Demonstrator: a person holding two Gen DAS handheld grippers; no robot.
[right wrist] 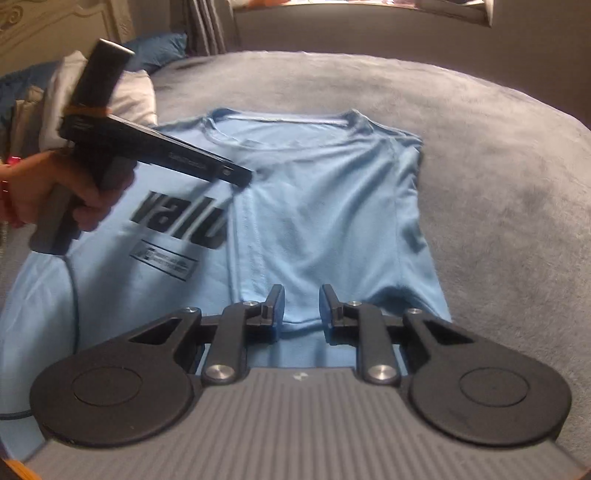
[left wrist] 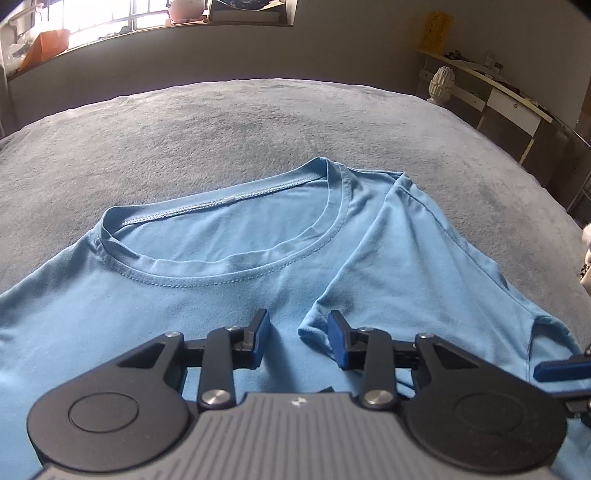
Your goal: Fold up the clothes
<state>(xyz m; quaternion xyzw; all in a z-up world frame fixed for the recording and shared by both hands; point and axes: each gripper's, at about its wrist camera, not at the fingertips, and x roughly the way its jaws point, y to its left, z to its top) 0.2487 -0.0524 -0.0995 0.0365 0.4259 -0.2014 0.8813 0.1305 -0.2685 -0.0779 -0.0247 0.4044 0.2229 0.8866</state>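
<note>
A light blue T-shirt lies flat on the grey blanket, its collar towards the far side. One sleeve and side are folded over onto the chest. My left gripper hovers open just over the folded sleeve's tip, with no cloth pinched. In the right wrist view the shirt shows a black print beside the folded panel. My right gripper stands open above the folded panel's near hem, holding nothing. A hand holds the left gripper over the chest.
A white desk and a white ornament stand past the bed's right edge. A cluttered window ledge runs behind. Pillows and piled cloth lie at the shirt's far left. A black cable trails across the shirt.
</note>
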